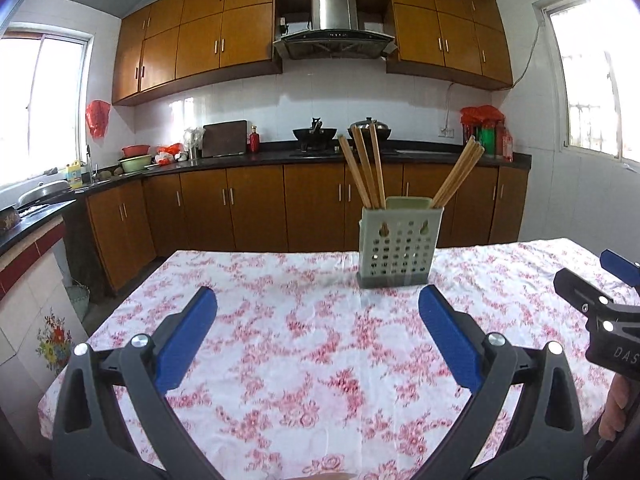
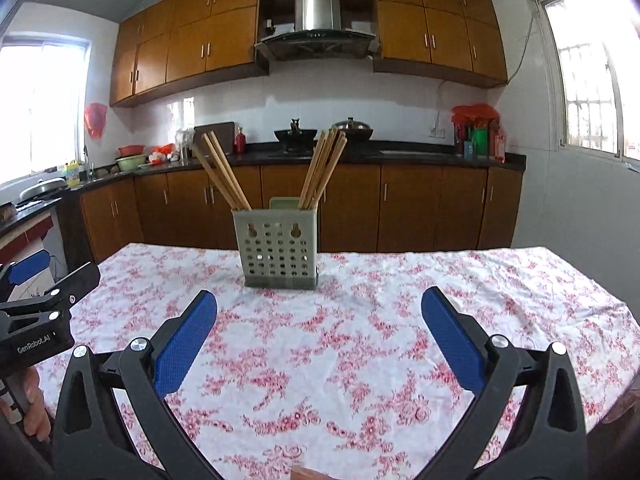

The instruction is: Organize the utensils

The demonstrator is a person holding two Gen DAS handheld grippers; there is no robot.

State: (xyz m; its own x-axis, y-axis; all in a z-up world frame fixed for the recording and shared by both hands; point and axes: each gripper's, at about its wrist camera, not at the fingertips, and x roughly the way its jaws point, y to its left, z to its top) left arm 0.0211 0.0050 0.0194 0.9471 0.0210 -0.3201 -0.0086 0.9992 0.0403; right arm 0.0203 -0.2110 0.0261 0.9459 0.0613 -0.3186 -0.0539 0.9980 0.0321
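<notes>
A pale green perforated utensil holder (image 1: pixel 396 248) stands upright on the floral tablecloth (image 1: pixel 304 340); it also shows in the right wrist view (image 2: pixel 278 248). Two bunches of wooden chopsticks (image 1: pixel 366 168) (image 2: pixel 224 172) stand in it, one leaning left, one leaning right (image 1: pixel 458 172) (image 2: pixel 322 168). My left gripper (image 1: pixel 318 300) is open and empty, short of the holder. My right gripper (image 2: pixel 319 300) is open and empty, also short of it. Each gripper shows at the edge of the other's view: the right gripper (image 1: pixel 600 304), the left gripper (image 2: pixel 36 300).
The table's far edge (image 2: pixel 360 250) faces brown kitchen cabinets (image 1: pixel 256 208). A black counter (image 1: pixel 440 148) carries a wok, a lidded pot, bottles and bowls. A tiled low wall (image 1: pixel 36 312) stands left of the table. A brown object's edge (image 2: pixel 316 472) shows at the bottom.
</notes>
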